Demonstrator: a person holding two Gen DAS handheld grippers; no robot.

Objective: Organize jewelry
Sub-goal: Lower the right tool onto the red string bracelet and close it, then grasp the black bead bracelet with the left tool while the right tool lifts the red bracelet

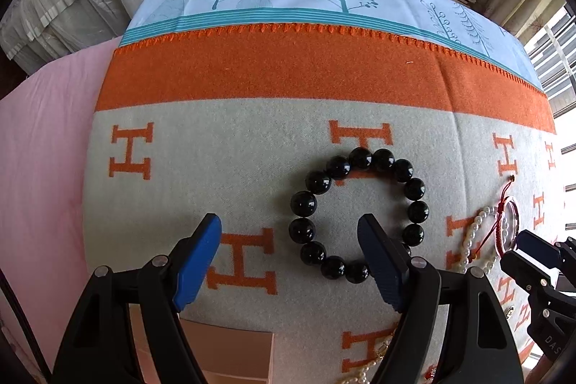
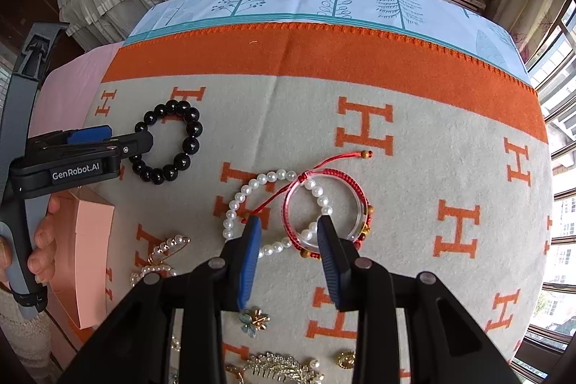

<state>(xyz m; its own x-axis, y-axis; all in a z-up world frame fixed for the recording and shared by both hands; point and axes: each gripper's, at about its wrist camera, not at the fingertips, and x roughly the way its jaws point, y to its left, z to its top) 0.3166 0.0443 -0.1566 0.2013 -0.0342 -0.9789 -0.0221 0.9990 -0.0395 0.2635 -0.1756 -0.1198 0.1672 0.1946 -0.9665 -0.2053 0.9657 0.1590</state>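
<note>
1. The right gripper (image 2: 288, 233) points down at a blanket (image 2: 414, 189), its jaws partly apart over the spot where a pearl bracelet (image 2: 248, 189) and a red cord bracelet (image 2: 351, 204) overlap.
2. The left gripper (image 2: 118, 135) reaches a black bead bracelet (image 2: 190, 143).
3. A pink box (image 2: 91, 258) lies at the blanket's left edge.

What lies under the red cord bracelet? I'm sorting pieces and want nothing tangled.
The red cord bracelet wraps a clear ring that rests across the pearl bracelet; pearls show through its centre. Beneath both lies the H-patterned blanket. Whether cord and pearls are tangled under the rim cannot be seen.
</note>
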